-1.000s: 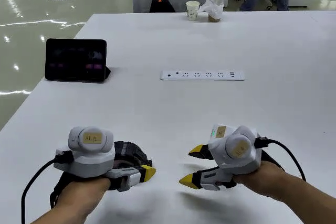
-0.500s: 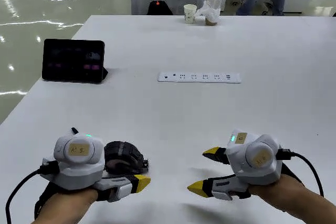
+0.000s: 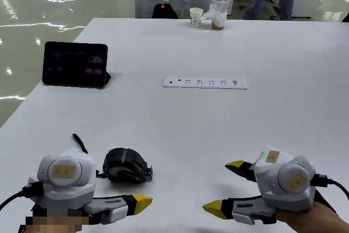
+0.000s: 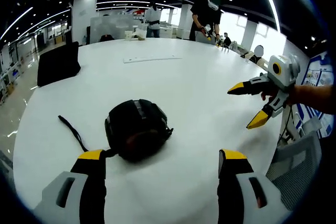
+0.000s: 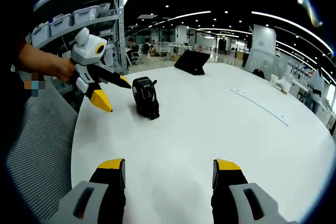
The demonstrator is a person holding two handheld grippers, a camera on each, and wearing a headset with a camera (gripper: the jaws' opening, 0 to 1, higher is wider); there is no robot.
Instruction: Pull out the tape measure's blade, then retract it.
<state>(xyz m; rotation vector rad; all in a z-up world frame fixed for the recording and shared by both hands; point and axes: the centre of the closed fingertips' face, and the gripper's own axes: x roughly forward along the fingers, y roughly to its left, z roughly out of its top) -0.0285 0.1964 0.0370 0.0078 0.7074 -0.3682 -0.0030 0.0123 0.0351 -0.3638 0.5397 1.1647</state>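
The black tape measure [image 3: 126, 165] lies on its side on the white counter [image 3: 272, 69], in the lower left of the head view, with a thin black strap [image 3: 79, 143] trailing from it toward the upper left. No gripper holds it. In the left gripper view it sits just beyond the left gripper [image 4: 163, 156], whose yellow-tipped fingers are spread wide apart; the case lies nearer the finger on the left of that frame, and whether it touches that tip cannot be told. The right gripper [image 3: 224, 186] is at the lower right of the head view, well apart from the tape measure, its fingers also spread and closed on nothing; the right gripper view has the tape measure in the upper left, beside the other gripper. Further up the head view, a white power strip [image 3: 204, 83] lies across the middle of the counter, a dark tablet [image 3: 74, 64] stands propped at the left, and a paper cup [image 3: 196, 17] and a clear plastic cup [image 3: 221, 9] stand near the far edge.
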